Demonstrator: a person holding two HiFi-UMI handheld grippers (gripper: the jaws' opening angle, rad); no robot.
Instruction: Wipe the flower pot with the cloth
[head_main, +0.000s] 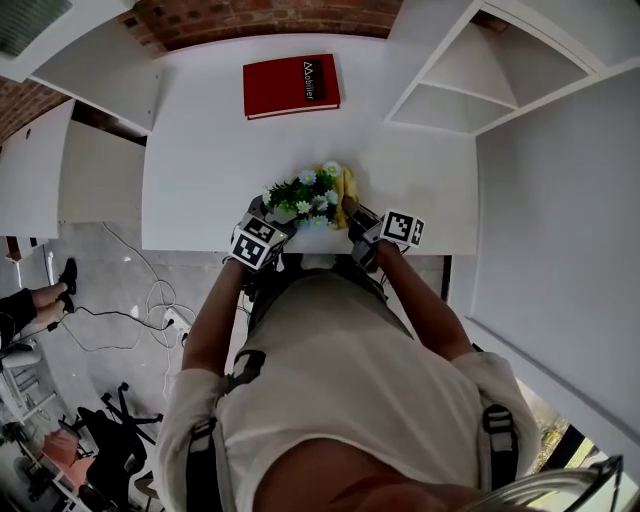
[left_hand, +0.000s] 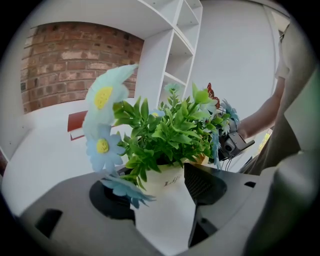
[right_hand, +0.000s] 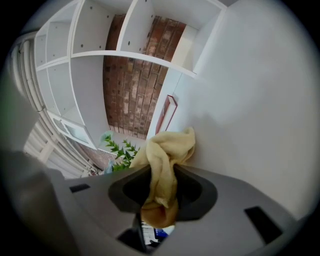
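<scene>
Just left of the right tool (right_hand: 160, 195), pinching crumpled yellow cloth (right_hand: 167, 150), stands the cream flower pot (left_hand: 169, 179). Left tool (left_hand: 157, 189) brackets it, wide.

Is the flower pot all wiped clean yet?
Not yet. The yellow cloth is already picked up, pinched in the right gripper. The left gripper has its jaws either side of the flower pot. Wiping is left; I can't see cloth touching the pot yet.
</scene>
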